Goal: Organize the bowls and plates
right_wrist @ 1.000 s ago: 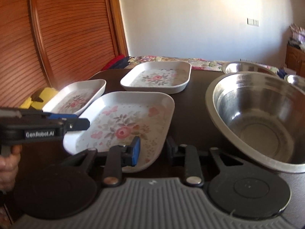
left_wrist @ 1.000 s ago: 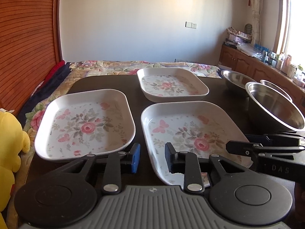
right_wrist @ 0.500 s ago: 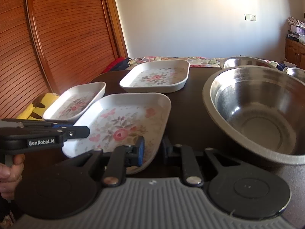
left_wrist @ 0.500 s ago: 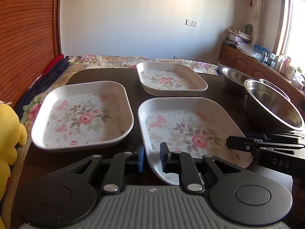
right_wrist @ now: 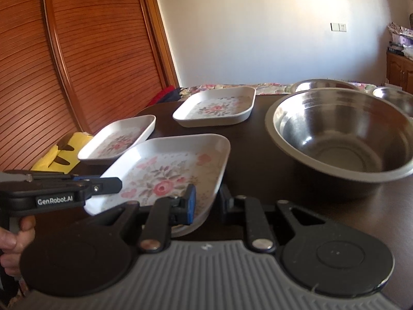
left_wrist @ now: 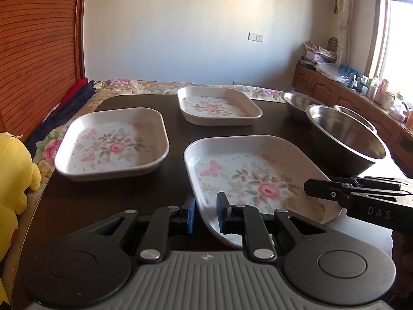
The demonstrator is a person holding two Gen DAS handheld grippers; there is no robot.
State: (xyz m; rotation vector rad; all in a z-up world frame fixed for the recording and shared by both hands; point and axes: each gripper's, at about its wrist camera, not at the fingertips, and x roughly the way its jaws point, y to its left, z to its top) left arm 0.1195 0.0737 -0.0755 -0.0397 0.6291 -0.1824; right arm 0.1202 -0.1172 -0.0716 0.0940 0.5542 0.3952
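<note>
Tongs of both hands pinch one white, rose-patterned plate (left_wrist: 254,178) by its near rim.

A pale wall (left_wrist: 180,25) is lit by sun from the right-hand window (left_wrist: 397,44); slatted wooden panelling (left_wrist: 38,51) is seen left, cluttered wooden cabinets (left_wrist: 335,95) right.

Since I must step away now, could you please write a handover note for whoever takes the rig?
Left gripper: jaws just closed on the rim of the near plate.
Right gripper: jaws just closed on the same plate's other near corner.
Left plate, far plate, large bowl and two rear bowls sit unstacked on the table.
Done: nothing stacked yet.
Left: stack plates, nest bowls.
</note>
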